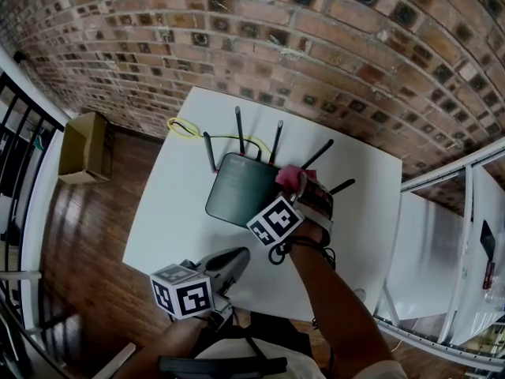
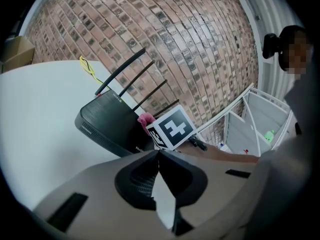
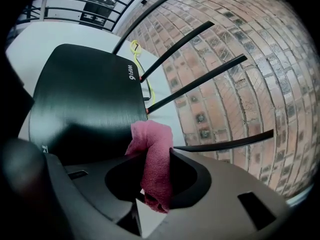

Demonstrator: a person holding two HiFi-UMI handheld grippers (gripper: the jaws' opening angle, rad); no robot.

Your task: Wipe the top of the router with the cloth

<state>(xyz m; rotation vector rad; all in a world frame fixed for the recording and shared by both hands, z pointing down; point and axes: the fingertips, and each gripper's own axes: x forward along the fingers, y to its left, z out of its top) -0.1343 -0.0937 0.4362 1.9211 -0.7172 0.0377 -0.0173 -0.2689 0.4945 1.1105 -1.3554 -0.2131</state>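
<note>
Cloth (image 3: 150, 139) clamped in closed right gripper (image 3: 152, 156) at edge of router (image 3: 80, 99) on table (image 1: 181, 204), beside antennas (image 3: 197, 81); left gripper (image 2: 157, 156) shut, empty, apart. Risk: snagging an antenna or shoving the unbraced router

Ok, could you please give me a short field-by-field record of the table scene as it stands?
surface: white table before a brick wall
router: black, flat on the table, five antennas raised
cable: yellow, on the table at the router's wall side
cloth: pink, bunched, at the router's right edge; contact unclear
right tongs: shut on cloth
left tongs: shut, empty, near the table's front edge, apart from the router
</note>
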